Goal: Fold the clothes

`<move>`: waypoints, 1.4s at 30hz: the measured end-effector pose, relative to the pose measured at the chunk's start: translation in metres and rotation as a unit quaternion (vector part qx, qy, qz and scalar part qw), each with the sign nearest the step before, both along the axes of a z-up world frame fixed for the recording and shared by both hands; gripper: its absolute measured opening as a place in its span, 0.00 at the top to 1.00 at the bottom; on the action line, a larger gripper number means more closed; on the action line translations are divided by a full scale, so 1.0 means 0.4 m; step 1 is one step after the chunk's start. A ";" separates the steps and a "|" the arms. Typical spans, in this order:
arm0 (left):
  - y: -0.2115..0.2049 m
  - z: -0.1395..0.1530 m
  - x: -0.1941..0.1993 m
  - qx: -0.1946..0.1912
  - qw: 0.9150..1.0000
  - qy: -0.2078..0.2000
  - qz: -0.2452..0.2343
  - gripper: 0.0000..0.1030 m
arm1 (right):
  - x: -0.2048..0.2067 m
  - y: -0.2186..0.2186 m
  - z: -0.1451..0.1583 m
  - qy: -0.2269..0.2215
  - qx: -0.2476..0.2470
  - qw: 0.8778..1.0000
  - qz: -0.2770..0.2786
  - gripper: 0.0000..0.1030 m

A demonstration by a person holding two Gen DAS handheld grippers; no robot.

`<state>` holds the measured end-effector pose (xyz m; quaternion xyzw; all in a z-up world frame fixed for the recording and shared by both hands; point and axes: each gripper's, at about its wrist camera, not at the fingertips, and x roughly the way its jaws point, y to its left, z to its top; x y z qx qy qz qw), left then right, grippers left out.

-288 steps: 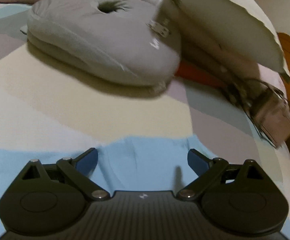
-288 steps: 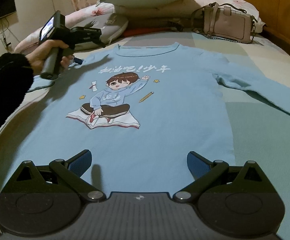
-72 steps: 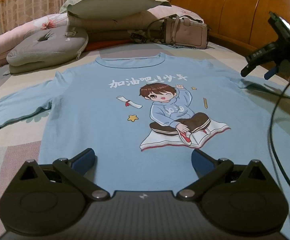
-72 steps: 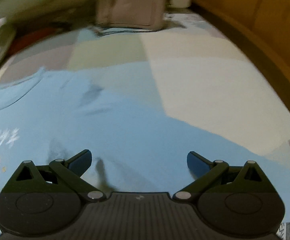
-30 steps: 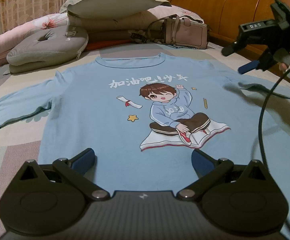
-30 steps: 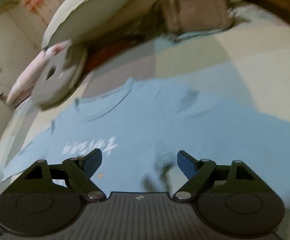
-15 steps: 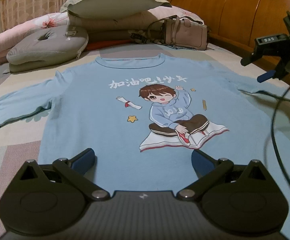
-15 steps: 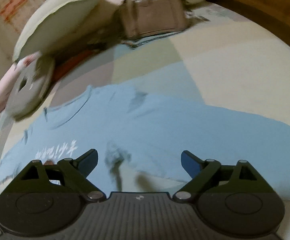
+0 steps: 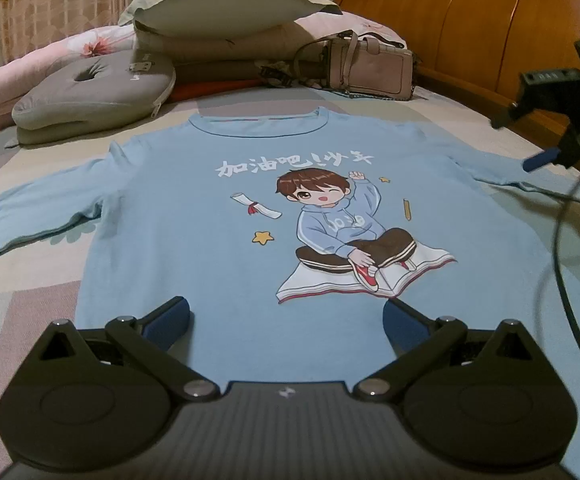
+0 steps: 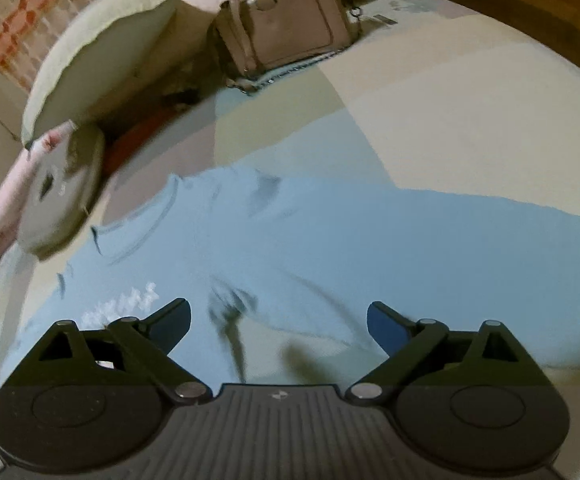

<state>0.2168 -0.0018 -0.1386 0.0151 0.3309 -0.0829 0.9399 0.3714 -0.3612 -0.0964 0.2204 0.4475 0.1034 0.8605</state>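
**Spreading or folding: blue shirt lies flat, both grippers empty**

Lying face up on the bed (image 9: 18,304), the blue long-sleeved shirt (image 9: 218,248) is spread open with its cartoon print showing, collar toward the handbag (image 9: 369,68) and the pillows, hem nearest the left gripper (image 9: 286,320). Both sleeves stretch outward from the shirt's body, none of it doubled over.

The left gripper hovers at the shirt's hem, its jaws wide apart and holding nothing. The right gripper (image 10: 278,320) hangs above the shirt's right shoulder and sleeve, also spread open and empty; seen from the left wrist view it floats off the shirt's far right edge, its cable trailing down across the cloth.

A shirt this flat suits either a garment laid out ready for folding or one opened again, so the stage is not settled. If folding is in hand, my judgement is that the right sleeve is the likely target: the open fingers would need to come down to the cloth's edge and pinch one layer only, cleanly, without dragging the body askew.
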 end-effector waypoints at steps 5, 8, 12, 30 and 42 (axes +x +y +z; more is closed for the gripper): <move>0.000 0.002 -0.001 0.001 1.000 0.002 -0.001 0.01 | 0.033 0.044 -0.062 0.037 -0.037 0.999 -0.001 0.00; 0.000 0.005 -0.003 0.001 1.000 0.003 0.000 0.01 | 0.014 0.075 -0.044 0.023 -0.079 0.997 0.010 0.00; 0.003 0.011 -0.005 -0.006 1.000 0.000 0.000 0.01 | 0.015 0.136 -0.007 -0.026 -0.133 0.990 0.029 0.00; -0.011 0.048 -0.028 0.008 1.000 -0.006 -0.026 0.01 | -0.137 0.263 0.050 -0.076 -0.274 0.954 0.095 0.00; 0.016 0.040 -0.056 0.026 0.999 0.008 -0.038 0.01 | -0.415 0.443 -0.034 -0.098 -0.254 0.938 0.214 0.00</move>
